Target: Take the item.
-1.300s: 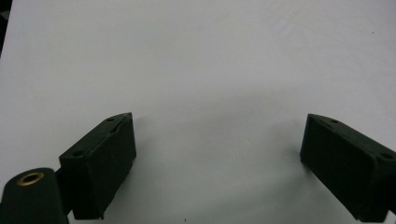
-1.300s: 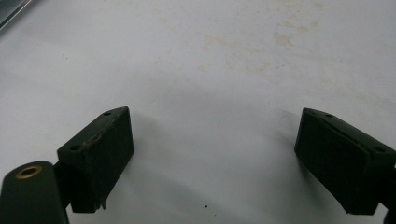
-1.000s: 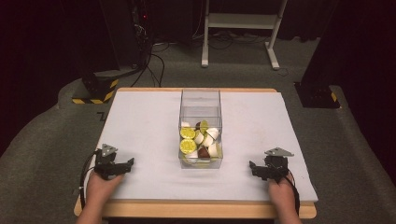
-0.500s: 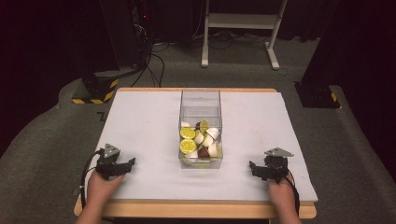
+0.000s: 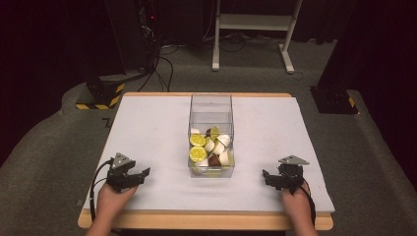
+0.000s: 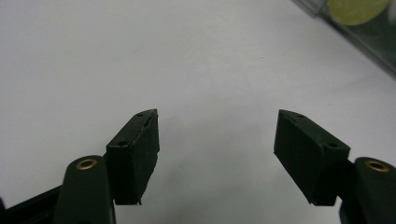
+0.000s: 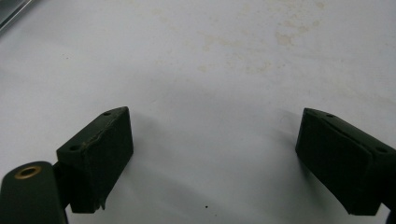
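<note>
A clear plastic box (image 5: 211,105) stands at the table's middle, its near half holding several small round pods, some yellow-topped (image 5: 197,140), some white, some brown. My left gripper (image 5: 143,173) rests on the white table cover left of the box, pointing toward it. Its jaws have just been closing, but they still stand apart with nothing between them. The left gripper view shows that gripper (image 6: 216,122) over bare cover, with the box corner (image 6: 369,51) at top right. My right gripper (image 5: 266,176) lies right of the box, and the right gripper view shows it (image 7: 215,116) open wide over stained cover.
The white cover (image 5: 147,128) lies on a wooden table whose front edge (image 5: 206,221) runs just behind both hands. Beyond the table are dark stands, cables and a white metal frame (image 5: 251,22) on the carpet.
My left gripper has shifted a little to the right, toward the box. The right hand has kept still.
</note>
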A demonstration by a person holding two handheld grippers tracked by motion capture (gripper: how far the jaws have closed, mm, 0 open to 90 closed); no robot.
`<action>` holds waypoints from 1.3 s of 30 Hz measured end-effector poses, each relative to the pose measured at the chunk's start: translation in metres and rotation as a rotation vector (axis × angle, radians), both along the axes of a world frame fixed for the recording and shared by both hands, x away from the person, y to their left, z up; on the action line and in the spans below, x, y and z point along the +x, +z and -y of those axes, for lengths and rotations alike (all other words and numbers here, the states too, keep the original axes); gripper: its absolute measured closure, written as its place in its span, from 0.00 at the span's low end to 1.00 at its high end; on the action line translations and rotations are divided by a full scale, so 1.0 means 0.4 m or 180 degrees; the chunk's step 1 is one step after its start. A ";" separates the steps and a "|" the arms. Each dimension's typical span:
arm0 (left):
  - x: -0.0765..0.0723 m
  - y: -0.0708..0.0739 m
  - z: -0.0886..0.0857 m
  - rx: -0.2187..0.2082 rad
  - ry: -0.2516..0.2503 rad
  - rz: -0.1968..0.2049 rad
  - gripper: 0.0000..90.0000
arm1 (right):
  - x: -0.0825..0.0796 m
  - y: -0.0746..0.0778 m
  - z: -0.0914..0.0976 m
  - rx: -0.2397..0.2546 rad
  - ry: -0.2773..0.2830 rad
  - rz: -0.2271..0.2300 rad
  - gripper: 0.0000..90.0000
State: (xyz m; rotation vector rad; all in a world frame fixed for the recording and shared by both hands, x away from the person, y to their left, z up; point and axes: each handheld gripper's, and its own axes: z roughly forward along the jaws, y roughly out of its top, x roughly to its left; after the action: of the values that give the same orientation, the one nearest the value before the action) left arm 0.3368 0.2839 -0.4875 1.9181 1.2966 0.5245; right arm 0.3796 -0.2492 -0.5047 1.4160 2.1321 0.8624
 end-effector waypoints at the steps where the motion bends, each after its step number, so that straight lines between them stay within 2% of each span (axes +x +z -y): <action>1: -0.006 0.005 0.008 -0.0047 -0.0030 0.0002 0.35 | 0.000 0.000 0.000 -0.0001 0.0001 0.0001 0.12; 9: -0.011 0.034 0.049 -0.0131 -0.0251 0.0031 0.35 | -0.001 0.001 -0.001 -0.0014 -0.0007 0.0011 0.12; 10: -0.010 0.047 0.061 -0.0144 -0.0326 0.0066 0.35 | -0.002 0.001 -0.001 -0.0019 -0.0009 0.0012 0.12; 16: 0.000 0.077 0.095 -0.0179 -0.0495 0.0142 0.35 | -0.004 0.002 -0.003 -0.0040 0.0003 0.0036 0.14; 20: 0.006 0.085 0.113 -0.0222 -0.0558 0.0160 0.35 | -0.005 0.001 -0.003 -0.0037 0.0009 0.0040 0.14; 21: 0.011 0.087 0.129 -0.0230 -0.0621 0.0142 0.35 | -0.006 0.001 -0.004 -0.0063 0.0019 0.0069 0.14; 24: 0.019 0.090 0.149 -0.0242 -0.0677 0.0140 0.35 | -0.010 0.002 -0.007 -0.0092 0.0025 0.0103 0.15; 29: 0.023 0.112 0.183 -0.0235 -0.0815 0.0231 0.35 | -0.005 0.002 -0.003 -0.0024 0.0020 0.0036 0.15; 35: 0.028 0.128 0.215 -0.0287 -0.0906 0.0295 0.35 | -0.006 0.002 -0.003 -0.0029 0.0024 0.0043 0.15; 39: 0.031 0.156 0.236 -0.0338 -0.0923 0.0367 0.35 | -0.005 0.001 -0.002 -0.0017 0.0025 0.0035 0.15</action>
State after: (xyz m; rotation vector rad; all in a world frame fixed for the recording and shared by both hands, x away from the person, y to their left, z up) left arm 0.3493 0.1894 -0.4251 1.9148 0.9342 0.4029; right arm 0.3776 -0.2484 -0.5042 1.3981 2.1315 0.8648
